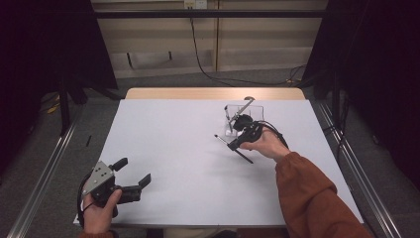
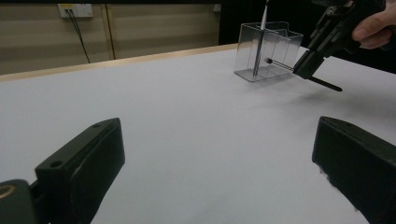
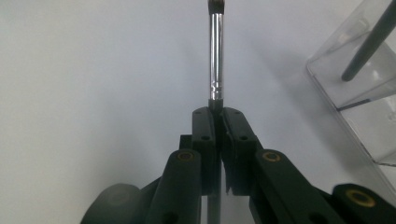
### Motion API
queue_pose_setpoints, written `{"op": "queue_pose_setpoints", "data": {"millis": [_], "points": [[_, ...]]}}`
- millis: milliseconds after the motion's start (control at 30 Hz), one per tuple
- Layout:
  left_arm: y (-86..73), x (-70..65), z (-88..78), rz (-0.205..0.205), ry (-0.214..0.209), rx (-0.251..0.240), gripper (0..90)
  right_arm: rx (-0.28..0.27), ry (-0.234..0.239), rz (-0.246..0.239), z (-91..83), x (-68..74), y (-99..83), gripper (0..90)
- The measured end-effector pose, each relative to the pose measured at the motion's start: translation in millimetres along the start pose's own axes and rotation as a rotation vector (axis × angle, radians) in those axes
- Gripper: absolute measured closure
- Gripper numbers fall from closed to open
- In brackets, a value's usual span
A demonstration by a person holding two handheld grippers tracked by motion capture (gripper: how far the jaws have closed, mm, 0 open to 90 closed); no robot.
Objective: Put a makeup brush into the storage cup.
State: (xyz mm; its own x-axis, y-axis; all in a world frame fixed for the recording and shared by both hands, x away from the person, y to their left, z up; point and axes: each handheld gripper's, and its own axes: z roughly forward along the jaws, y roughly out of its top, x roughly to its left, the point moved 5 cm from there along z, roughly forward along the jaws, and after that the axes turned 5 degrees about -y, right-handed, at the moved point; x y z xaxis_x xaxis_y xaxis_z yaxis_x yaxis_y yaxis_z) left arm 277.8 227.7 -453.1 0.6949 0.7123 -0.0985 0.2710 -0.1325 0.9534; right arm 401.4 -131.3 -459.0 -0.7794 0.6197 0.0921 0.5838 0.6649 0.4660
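Left gripper (image 1: 132,177) at table's (image 1: 168,148) near-left corner, black jaws spread, nothing between. Right gripper (image 1: 236,144) pinches thin metal-ferruled brush (image 3: 215,60) just beside clear plastic box (image 1: 242,111) near far-right edge.

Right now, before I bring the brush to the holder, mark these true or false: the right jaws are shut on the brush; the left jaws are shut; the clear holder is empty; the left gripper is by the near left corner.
1. The right gripper is shut on the thin black brush with a silver metal ferrule. True.
2. The left gripper is shut. False: its jaws stand wide apart with nothing between them.
3. The clear plastic box holder is empty. False: one slim dark stick already stands in it.
4. The left gripper sits near the table's near left corner. True.
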Motion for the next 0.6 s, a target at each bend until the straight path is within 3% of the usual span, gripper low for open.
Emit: {"op": "queue_pose_setpoints", "data": {"millis": [600], "points": [[0.8,-0.2,1.4,0.013,-0.005,0.002,2.5,-0.167,0.006,0.054,-17.3,-0.7,-15.9,84.5]]}}
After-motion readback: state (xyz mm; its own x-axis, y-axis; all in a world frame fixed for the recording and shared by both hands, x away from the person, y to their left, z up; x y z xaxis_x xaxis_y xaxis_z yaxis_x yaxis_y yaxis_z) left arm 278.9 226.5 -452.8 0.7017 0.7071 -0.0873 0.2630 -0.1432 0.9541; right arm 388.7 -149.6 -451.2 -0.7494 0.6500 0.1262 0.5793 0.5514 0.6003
